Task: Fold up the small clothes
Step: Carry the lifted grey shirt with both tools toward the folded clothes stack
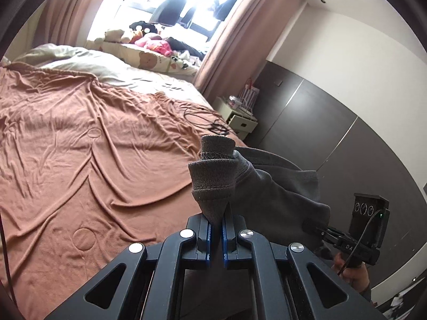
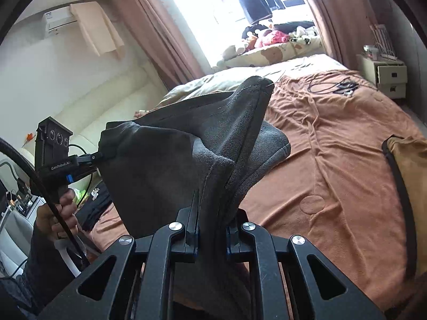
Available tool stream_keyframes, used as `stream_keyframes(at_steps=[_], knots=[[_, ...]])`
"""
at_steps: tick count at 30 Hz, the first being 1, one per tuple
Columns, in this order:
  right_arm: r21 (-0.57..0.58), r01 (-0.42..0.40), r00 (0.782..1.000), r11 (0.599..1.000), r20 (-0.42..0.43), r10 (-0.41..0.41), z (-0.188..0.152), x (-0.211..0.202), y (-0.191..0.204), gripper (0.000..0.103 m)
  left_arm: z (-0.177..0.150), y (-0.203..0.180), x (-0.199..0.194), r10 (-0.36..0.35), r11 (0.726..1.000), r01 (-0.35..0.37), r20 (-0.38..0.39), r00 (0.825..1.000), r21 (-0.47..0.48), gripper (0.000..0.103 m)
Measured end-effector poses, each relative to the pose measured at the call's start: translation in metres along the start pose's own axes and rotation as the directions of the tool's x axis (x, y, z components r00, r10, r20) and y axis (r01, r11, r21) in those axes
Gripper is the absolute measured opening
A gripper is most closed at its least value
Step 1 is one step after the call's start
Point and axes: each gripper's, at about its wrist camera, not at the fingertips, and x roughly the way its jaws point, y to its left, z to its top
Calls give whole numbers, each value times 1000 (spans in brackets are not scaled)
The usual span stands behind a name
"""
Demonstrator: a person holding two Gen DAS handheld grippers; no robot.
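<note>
A: Nearest the lens: left gripper (image 1: 216, 220), clamped on a corner of the grey garment (image 1: 269, 186).

B: Right gripper (image 2: 210, 221) likewise, pinched shut on another bunched edge. Stretched in the air between the two, clear of the bed (image 1: 80, 138).

A: Folded yet?

B: No crease visible. Looks like only picked up and spread; laying flat and folding all still ahead.

A: Anything else around?

B: Tan garment (image 2: 408, 176) at the bed's right edge, dark clothes (image 2: 97, 205) at the left, cables (image 2: 336, 85) farther up.
</note>
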Motion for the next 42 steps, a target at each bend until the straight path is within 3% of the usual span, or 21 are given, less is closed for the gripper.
stream_keyframes(at_steps=[11, 18, 32, 42], knots=[[-54, 130, 983, 990, 139, -121, 18, -172, -4, 10, 17, -134, -18, -163, 979, 159, 25, 986, 126, 6], [-64, 178, 967, 982, 198, -162, 16, -258, -27, 10, 17, -209, 3, -234, 953, 233, -17, 972, 194, 6], [-51, 293, 931, 955, 241, -273, 0, -340, -79, 10, 5, -327, 74, -390, 861, 410, -125, 912, 302, 6], [-5, 352, 898, 936, 284, -336, -21, -345, -104, 10, -9, -381, 145, -463, 800, 513, -224, 857, 309, 6]])
